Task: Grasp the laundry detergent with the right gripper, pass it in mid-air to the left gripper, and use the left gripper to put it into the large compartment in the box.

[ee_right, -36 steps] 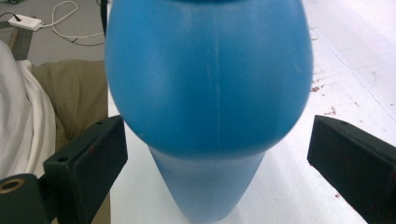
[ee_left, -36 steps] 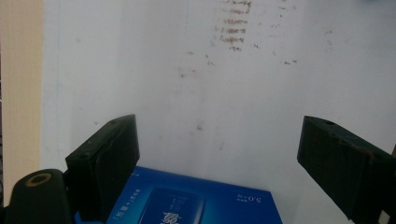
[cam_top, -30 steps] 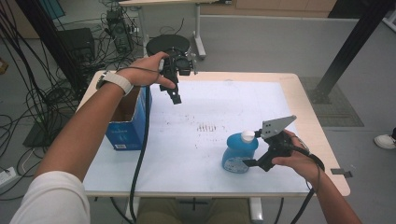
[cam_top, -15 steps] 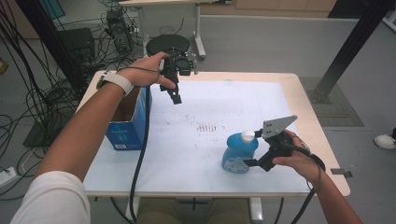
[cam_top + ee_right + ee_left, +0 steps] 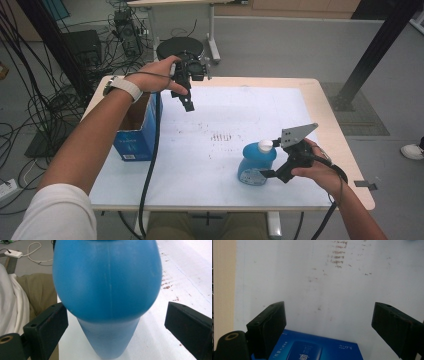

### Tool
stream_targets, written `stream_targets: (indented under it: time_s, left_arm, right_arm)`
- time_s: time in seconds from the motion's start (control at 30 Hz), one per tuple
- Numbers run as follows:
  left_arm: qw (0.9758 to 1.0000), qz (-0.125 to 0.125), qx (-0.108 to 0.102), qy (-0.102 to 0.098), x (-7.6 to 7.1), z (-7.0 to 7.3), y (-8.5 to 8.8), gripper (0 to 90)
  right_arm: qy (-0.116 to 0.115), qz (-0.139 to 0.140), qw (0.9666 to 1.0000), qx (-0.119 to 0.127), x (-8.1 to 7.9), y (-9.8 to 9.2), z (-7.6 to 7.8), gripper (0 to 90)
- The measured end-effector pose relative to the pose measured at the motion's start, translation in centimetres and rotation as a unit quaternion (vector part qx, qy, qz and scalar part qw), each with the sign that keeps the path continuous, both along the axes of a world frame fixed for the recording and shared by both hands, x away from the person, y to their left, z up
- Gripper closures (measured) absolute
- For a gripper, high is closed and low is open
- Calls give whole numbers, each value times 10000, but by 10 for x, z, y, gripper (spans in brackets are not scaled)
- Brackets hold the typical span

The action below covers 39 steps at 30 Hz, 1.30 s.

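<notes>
Table (image 5: 320,100): rectangular, pale wood edging, lying under a smooth white sheet bearing a patch of small brown scuff marks near its middle.

Box (image 5: 131,142): blue printed cardboard, open-topped, brown inside, standing at the table's left edge; its printed blue face is showing at the bottom of the left gripper view (image 5: 312,350).

Bottle (image 5: 255,162): smooth blue plastic, rounded and bulbous, tapering toward one end, topped with a white cap. It is sitting on the near right part of the sheet, well apart from the box. Its long axis is running roughly upright, cap end up and tipping slightly toward the far right. In the right gripper view (image 5: 107,285) its glossy body is swelling between the two black pads.

Left gripper (image 5: 187,102): black, blocky, being held above the far left of the table beside the box, pointing down; its jaws are standing wide apart with nothing between them.

Right gripper (image 5: 267,174): black, carrying a grey three-cornered plate, reaching leftward at the bottle; its jaws are spread to either side of the bottle, the left pad just beside it, the right pad clearly apart, not clamping.
</notes>
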<state>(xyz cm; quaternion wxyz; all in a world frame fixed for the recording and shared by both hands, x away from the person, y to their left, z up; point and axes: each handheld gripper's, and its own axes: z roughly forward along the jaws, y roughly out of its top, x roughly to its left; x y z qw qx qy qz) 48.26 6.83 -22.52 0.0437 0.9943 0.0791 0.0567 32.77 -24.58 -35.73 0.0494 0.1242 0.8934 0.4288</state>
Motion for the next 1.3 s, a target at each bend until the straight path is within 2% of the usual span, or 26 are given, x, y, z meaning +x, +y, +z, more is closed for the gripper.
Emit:
stream_targets:
  time_s: [0.87, 1.3]
  left_arm:
    - [10000, 0, -19, -9, 0, 0, 0, 131]
    - [10000, 6, -22, -10, 0, -1, -1, 133]
  right_arm:
    - [13, -37, 10000, 15, 0, 1, -2, 45]
    - [-56, -69, 9999, 74, 0, 3, -3, 44]
